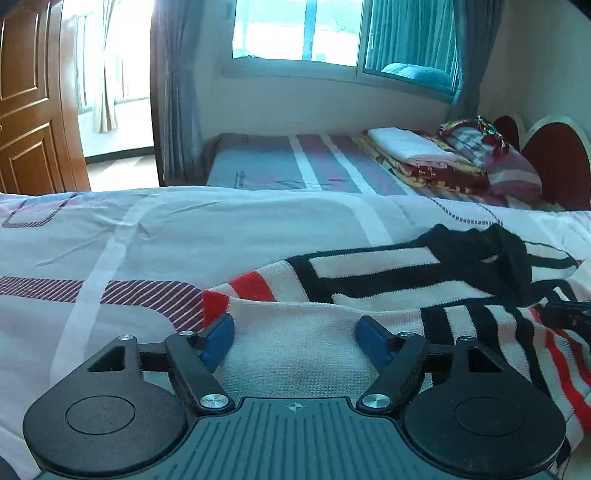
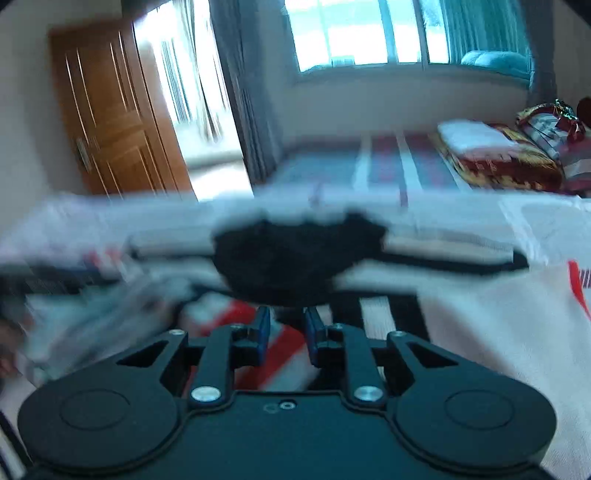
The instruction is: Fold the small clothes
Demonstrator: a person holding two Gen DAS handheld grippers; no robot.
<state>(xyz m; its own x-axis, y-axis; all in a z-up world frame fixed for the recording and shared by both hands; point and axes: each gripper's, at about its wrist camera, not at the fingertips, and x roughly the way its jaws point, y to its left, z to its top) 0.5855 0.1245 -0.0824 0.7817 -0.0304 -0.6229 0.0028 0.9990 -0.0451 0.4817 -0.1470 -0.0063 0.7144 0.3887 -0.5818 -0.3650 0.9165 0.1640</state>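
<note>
Left tongs [image 1: 293, 334]: blue pads well apart, jaws wide, nothing pinched; white knit of the sweater lies between and under them.
Right tongs [image 2: 286, 326]: blue pads drawn near together with a narrow gap; black knit bunches just ahead of the tips, and blur hides whether any cloth is nipped, so the grip cannot be told.
Sweater [image 1: 388, 295]: small knitted garment, white with black and red stripes and a black collar, spread on the bed; long axis runs from the red-banded edge at the left tongs toward the collar at far right, stripes along that line.
Sweater, right view [image 2: 295, 258]: black part uppermost, red and white below the tips; much blurred.
Bed [image 1: 110, 240]: pale cover with striped bands; broad bare stretch left of the sweater, far edge just beyond the collar.
Second bed [image 1: 288, 162]: beyond the first, folded blankets [image 1: 417, 151] stacked at its right end.
Door [image 1: 29, 110]: brown wood, far left.
Window [image 1: 332, 33]: far wall, curtains [image 1: 177, 92] at its sides.
Writing: none readable.
</note>
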